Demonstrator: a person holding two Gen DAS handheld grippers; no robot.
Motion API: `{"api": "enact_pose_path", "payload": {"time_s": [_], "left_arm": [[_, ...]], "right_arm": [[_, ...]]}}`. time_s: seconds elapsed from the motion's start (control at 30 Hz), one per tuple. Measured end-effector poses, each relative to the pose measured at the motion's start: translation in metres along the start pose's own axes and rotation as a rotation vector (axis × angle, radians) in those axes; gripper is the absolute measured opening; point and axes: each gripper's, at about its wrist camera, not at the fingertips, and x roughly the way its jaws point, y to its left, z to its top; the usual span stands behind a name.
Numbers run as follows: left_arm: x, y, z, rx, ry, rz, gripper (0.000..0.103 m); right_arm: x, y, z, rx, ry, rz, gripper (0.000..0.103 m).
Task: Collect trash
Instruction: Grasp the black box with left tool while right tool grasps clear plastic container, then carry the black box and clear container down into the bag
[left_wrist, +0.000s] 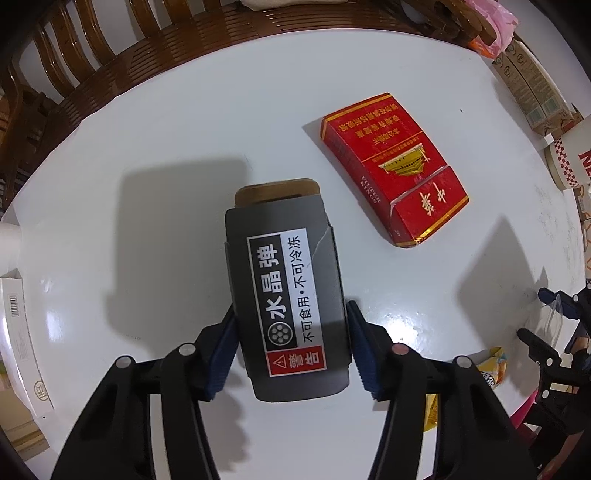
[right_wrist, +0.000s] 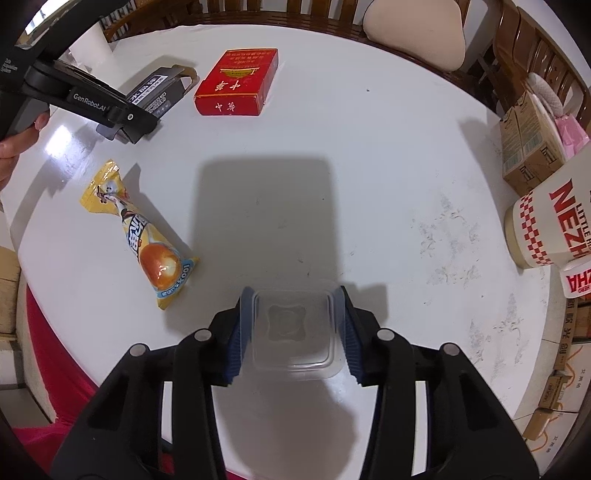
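My left gripper (left_wrist: 291, 325) is shut on a grey box (left_wrist: 284, 291) with a black-and-white label and a brown end, held over the white table (left_wrist: 147, 147). A red cigarette pack (left_wrist: 393, 168) lies flat to its right; it also shows in the right wrist view (right_wrist: 234, 83). My right gripper (right_wrist: 291, 325) is shut on a clear plastic container (right_wrist: 291, 332), held above the table. A yellow snack wrapper (right_wrist: 144, 229) lies on the table to the left of the right gripper. The left gripper with the grey box (right_wrist: 157, 92) shows at the far left there.
A white and red NEZHA paper cup (right_wrist: 543, 225) and brown cartons (right_wrist: 528, 147) stand at the table's right edge. Wooden chairs (left_wrist: 74, 55) ring the far side, one with a beige cushion (right_wrist: 413, 33). A white box (left_wrist: 18, 332) lies at the left edge.
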Motion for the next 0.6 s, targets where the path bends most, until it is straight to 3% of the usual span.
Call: {"api": "enact_pose_path", "payload": {"time_s": [0.6], "left_arm": [[-0.023, 0.011, -0.050, -0.076, -0.064, 0.034, 0.052]], "right_arm": [[-0.032, 0.014, 0.004, 0.028, -0.129, -0.046, 0.044]]}}
